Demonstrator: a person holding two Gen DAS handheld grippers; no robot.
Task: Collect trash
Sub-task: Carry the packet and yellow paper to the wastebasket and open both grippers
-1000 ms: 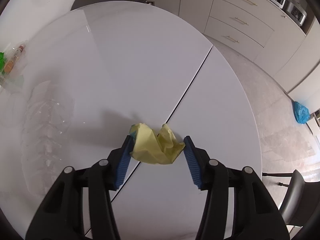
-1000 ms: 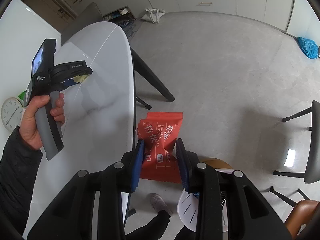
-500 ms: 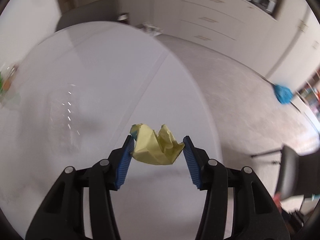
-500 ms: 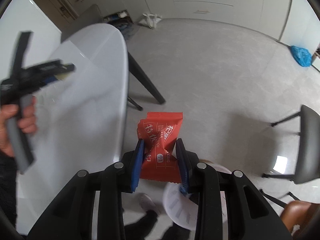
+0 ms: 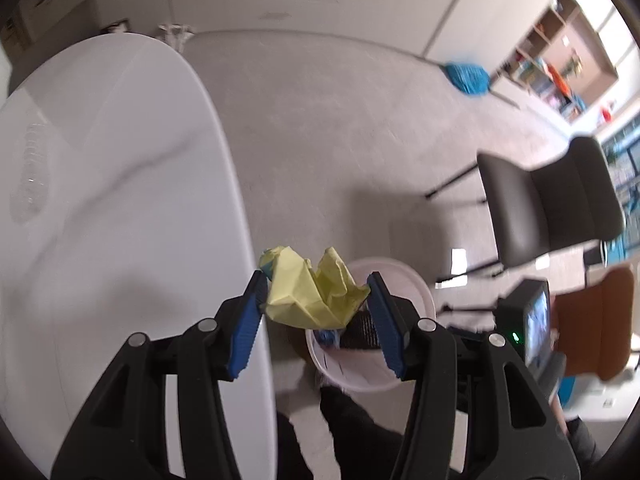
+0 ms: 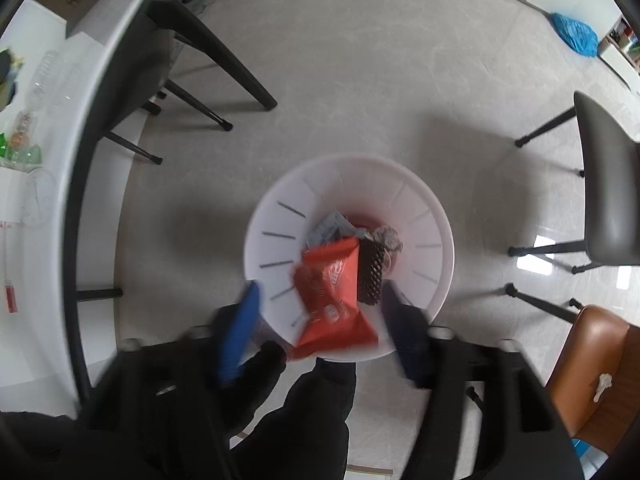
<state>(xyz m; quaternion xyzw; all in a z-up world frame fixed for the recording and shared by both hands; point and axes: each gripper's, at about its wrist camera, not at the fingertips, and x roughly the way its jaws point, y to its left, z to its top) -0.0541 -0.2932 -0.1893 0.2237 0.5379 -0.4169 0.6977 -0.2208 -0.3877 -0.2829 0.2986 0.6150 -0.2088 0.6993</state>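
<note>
My left gripper [image 5: 316,304] is shut on a crumpled yellow paper [image 5: 312,292], held past the white table's edge [image 5: 240,200] and above the white trash bin [image 5: 416,292] on the floor. My right gripper [image 6: 320,320] is open, its blue pads wide apart, right over the same bin [image 6: 280,216]. A red snack wrapper [image 6: 334,292] is loose between the pads, blurred, falling into the bin. Other trash lies in the bin, including a black mesh piece [image 6: 372,272].
The white table [image 6: 40,184] carries crushed clear plastic bottles [image 6: 56,80] and green-labelled trash [image 6: 12,152]. Dark chairs [image 6: 604,184] and a brown chair [image 6: 592,376] stand around the bin. A blue bag [image 6: 574,34] lies on the far floor. The right gripper's body [image 5: 524,328] shows beside the bin.
The left gripper swung with the yellow paper from over the table to above the bin. The right gripper moved over the bin, opened, and let go of the red wrapper.
</note>
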